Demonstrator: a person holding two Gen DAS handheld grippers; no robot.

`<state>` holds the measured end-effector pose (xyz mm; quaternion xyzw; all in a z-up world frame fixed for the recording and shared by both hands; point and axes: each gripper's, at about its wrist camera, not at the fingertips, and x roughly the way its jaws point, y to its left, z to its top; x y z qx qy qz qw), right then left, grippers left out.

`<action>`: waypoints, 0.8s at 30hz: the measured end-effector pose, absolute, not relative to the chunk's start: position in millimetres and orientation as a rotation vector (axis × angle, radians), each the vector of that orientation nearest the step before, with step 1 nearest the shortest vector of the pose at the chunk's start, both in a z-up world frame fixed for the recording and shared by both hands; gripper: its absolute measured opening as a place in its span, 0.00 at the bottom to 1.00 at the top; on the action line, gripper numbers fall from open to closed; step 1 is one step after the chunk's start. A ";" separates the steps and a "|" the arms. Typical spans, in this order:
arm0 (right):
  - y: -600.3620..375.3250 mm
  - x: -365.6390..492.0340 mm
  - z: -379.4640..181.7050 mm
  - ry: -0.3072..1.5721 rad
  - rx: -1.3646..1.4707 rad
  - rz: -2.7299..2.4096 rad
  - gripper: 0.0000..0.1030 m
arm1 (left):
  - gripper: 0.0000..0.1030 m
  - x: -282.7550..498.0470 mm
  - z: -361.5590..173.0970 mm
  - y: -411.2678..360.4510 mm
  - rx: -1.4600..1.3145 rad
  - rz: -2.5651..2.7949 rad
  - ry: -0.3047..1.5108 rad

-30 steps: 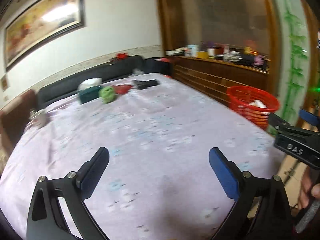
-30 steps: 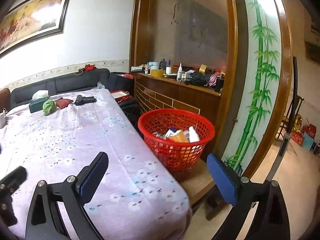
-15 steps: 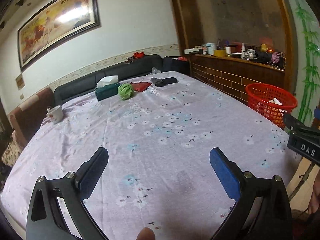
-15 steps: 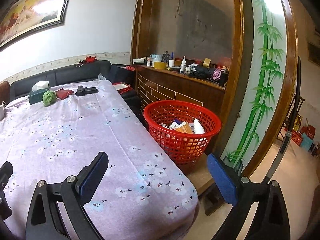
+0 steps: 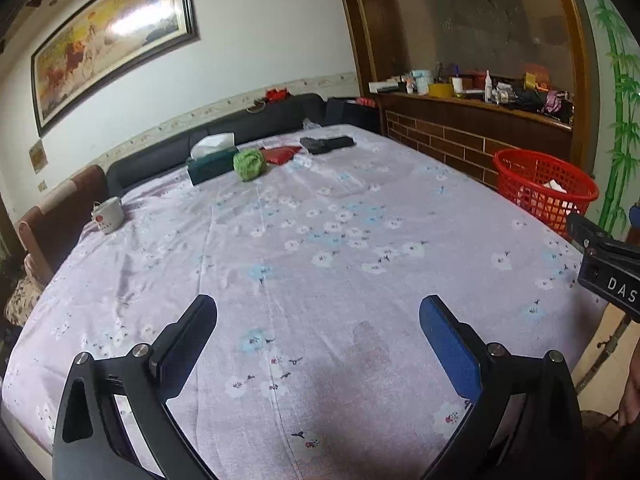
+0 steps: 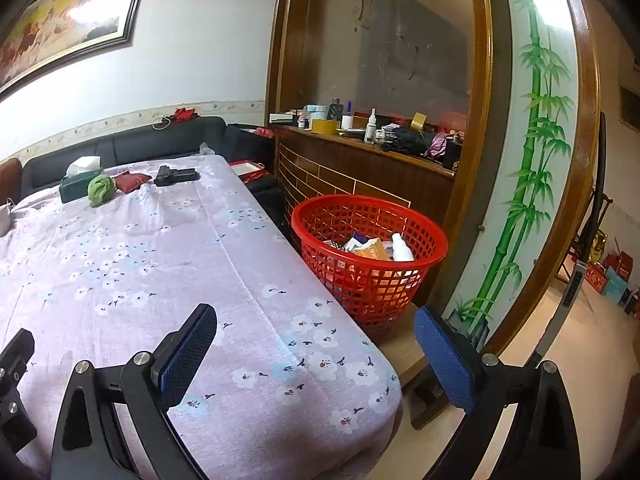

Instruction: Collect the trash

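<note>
A red mesh basket [image 6: 370, 240] stands on a wooden step right of the table and holds boxes, wrappers and a white bottle [image 6: 401, 247]. It also shows in the left wrist view [image 5: 545, 192]. My left gripper [image 5: 318, 320] is open and empty above the table's near end. My right gripper [image 6: 316, 330] is open and empty above the table's near right corner. At the table's far end lie a green crumpled ball [image 5: 250, 164], a red pouch [image 5: 282, 154], a black object [image 5: 326, 144] and a tissue box [image 5: 211, 158].
The table wears a lilac flowered cloth [image 5: 304, 248]. A white mug [image 5: 107, 215] stands at its left edge. A black sofa [image 5: 224, 130] runs behind. A wooden counter [image 6: 372, 152] with bottles and tape stands right. The right gripper's body [image 5: 608, 268] shows at the left view's right edge.
Both grippers have pulled back and up from the table, so more of the cloth and the basket shows. Both stay open and empty.
</note>
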<state>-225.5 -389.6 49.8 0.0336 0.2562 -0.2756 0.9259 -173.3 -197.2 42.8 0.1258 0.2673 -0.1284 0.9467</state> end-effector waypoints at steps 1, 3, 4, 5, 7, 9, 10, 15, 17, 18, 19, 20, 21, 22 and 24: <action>-388.8 -225.1 49.2 0.527 0.069 -0.564 0.98 | 0.98 -172.3 41.9 -196.7 0.255 -0.263 0.550; -387.9 -225.2 48.9 0.527 0.068 -0.562 0.98 | 0.98 -170.2 40.1 -195.5 0.255 -0.260 0.558; -387.9 -224.9 48.8 0.527 0.068 -0.562 0.98 | 0.98 -169.9 39.8 -194.8 0.253 -0.262 0.561; -387.8 -224.6 48.6 0.528 0.068 -0.561 0.98 | 0.98 -169.5 39.6 -194.2 0.250 -0.264 0.563; -386.6 -223.7 47.7 0.530 0.066 -0.559 0.98 | 0.98 -169.5 39.6 -193.9 0.250 -0.264 0.563; -385.5 -222.8 47.2 0.532 0.064 -0.558 0.98 | 0.98 -169.3 39.6 -193.8 0.252 -0.262 0.563; -385.2 -222.7 47.1 0.534 0.064 -0.557 0.98 | 0.98 -169.2 39.5 -193.9 0.253 -0.264 0.564; -385.2 -221.8 45.8 0.540 0.068 -0.554 0.98 | 0.98 -168.4 38.2 -195.5 0.260 -0.268 0.571; -385.2 -222.0 45.6 0.539 0.067 -0.554 0.98 | 0.98 -168.4 37.8 -196.2 0.262 -0.271 0.572; -385.1 -221.7 45.4 0.539 0.067 -0.554 0.98 | 0.98 -168.6 37.9 -196.1 0.262 -0.270 0.570; -385.2 -221.9 45.6 0.540 0.068 -0.554 0.98 | 0.98 -168.4 37.9 -196.1 0.262 -0.271 0.571; -385.2 -221.8 45.4 0.540 0.068 -0.553 0.98 | 0.98 -168.3 37.8 -196.5 0.264 -0.272 0.572; -385.2 -221.8 45.2 0.540 0.069 -0.553 0.98 | 0.98 -168.0 37.3 -196.7 0.265 -0.274 0.573; -385.0 -221.8 45.6 0.540 0.068 -0.553 0.98 | 0.98 -167.9 36.9 -197.0 0.266 -0.275 0.573; -384.6 -221.6 45.2 0.541 0.068 -0.553 0.98 | 0.98 -168.0 36.3 -197.7 0.268 -0.274 0.574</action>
